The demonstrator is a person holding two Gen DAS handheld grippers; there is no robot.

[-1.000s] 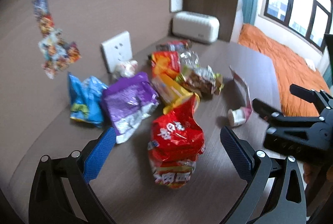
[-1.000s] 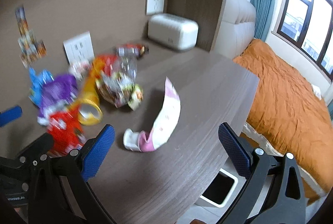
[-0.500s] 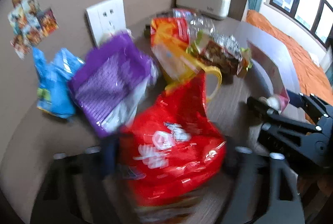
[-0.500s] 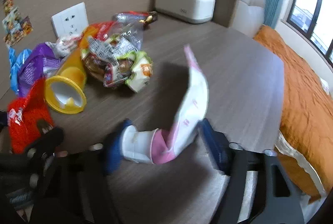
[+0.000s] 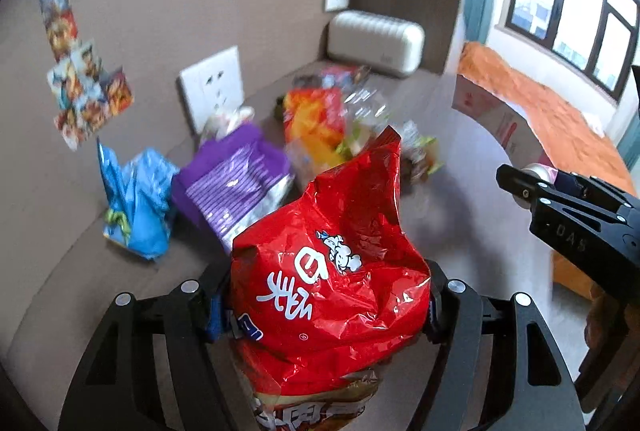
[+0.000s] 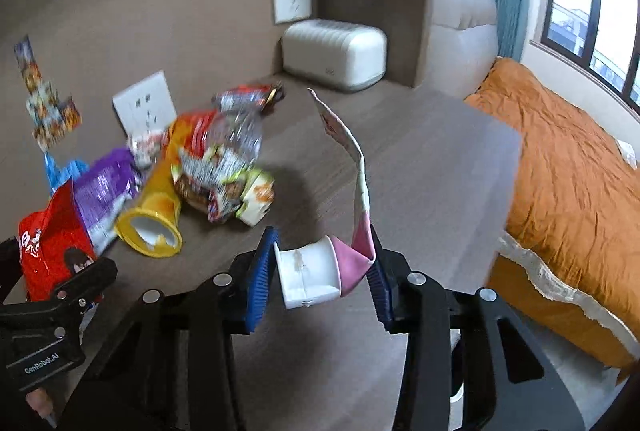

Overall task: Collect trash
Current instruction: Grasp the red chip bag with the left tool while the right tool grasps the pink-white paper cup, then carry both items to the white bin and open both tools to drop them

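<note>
The red snack bag (image 5: 332, 279) is being held between the closed left tongs (image 5: 326, 305), above the surface (image 6: 420, 167); only crinkled foil is being pinched, so slipping or tearing is judged possible if the bag is being swung quickly. The white cup with its pink peeled-back lid (image 6: 316, 271) is being clamped sideways in the right tongs (image 6: 320, 273); a stain is being seen inside, so dripping of residue is being considered a risk if the mouth is tilted down. The long lid flap is standing up unsupported and could be caught on the left tool, which is being held near. A trash bin is not being shown in either view, so its position cannot be told. The yellow tube (image 6: 154, 213), purple bag (image 5: 236, 181), blue bag (image 5: 136, 199) and crumpled wrappers (image 6: 224, 171) are being left on the surface, still to be collected.
</note>
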